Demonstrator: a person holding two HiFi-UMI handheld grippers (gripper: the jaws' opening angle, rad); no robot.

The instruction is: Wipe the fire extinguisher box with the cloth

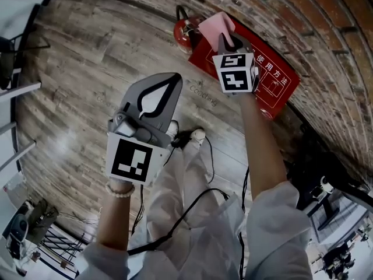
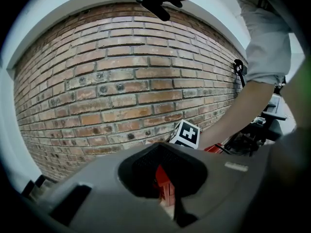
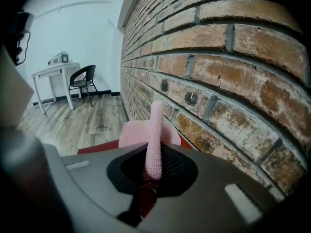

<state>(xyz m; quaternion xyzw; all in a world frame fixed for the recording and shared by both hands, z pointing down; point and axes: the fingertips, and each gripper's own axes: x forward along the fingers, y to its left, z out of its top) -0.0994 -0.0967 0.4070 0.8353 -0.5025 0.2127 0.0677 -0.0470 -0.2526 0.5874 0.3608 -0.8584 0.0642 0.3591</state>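
Fire extinguisher box [image 1: 274,89] sits against the brick wall [image 1: 326,34], a red extinguisher [image 1: 185,32] beside it. The right gripper [image 1: 227,41] clamps the pink cloth [image 1: 214,24] on the box's top. The left gripper [image 1: 173,78] (jaws together, empty) hangs well apart. Only the right gripper view shows a chair [image 3: 82,79].
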